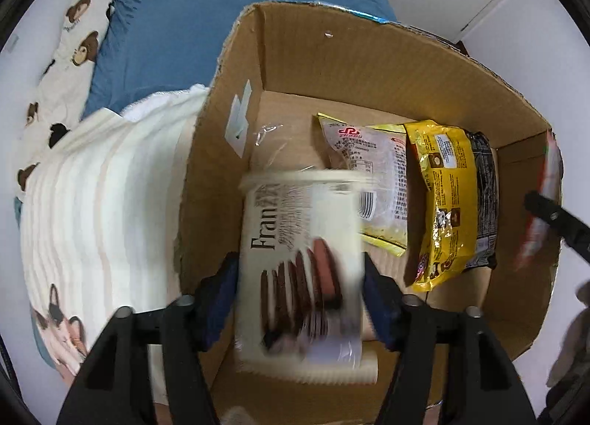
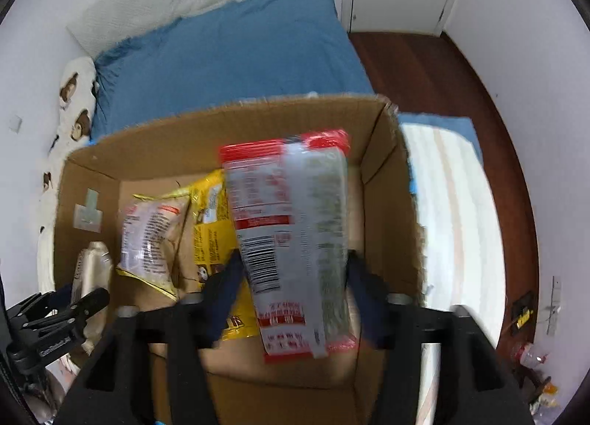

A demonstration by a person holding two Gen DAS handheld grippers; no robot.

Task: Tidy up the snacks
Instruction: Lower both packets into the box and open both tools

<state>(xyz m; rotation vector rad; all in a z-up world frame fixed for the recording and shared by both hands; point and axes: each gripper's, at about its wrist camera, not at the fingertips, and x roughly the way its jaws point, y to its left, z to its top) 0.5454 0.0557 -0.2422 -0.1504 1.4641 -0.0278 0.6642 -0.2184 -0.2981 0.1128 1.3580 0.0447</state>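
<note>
The left claw (image 1: 299, 266) points down into an open cardboard box (image 1: 332, 56), its jaws about half spread with a cream biscuit packet (image 1: 295, 240) printed "Fran…" standing between them. The dark pads sit just beside the packet's two long edges, and the packet is smeared with blur while the claw is sharp, so it looks loose rather than squeezed. The right claw (image 2: 295, 259) is set the same way at the box's other end: jaws parted, a red-and-grey packet (image 2: 287, 225) with a barcode hanging blurred between the pads, not visibly pinched. Both packets are inside the box walls, above its floor. On the box bottom between them lie a clear packet with yellow edges (image 1: 368, 166), a yellow packet (image 1: 442, 185) partly overlapping it, and a dark packet (image 1: 483, 185) tucked beneath the yellow one. A white label (image 1: 239, 118) is stuck to the inner wall on the left claw's side. The box rests on a bed, over a white striped blanket (image 1: 92, 185) and a blue cover (image 1: 202, 19). A bear-print pillow (image 1: 73, 37) lies along the wall, and a dark wooden floor (image 2: 442, 74) runs beside the bed.
</note>
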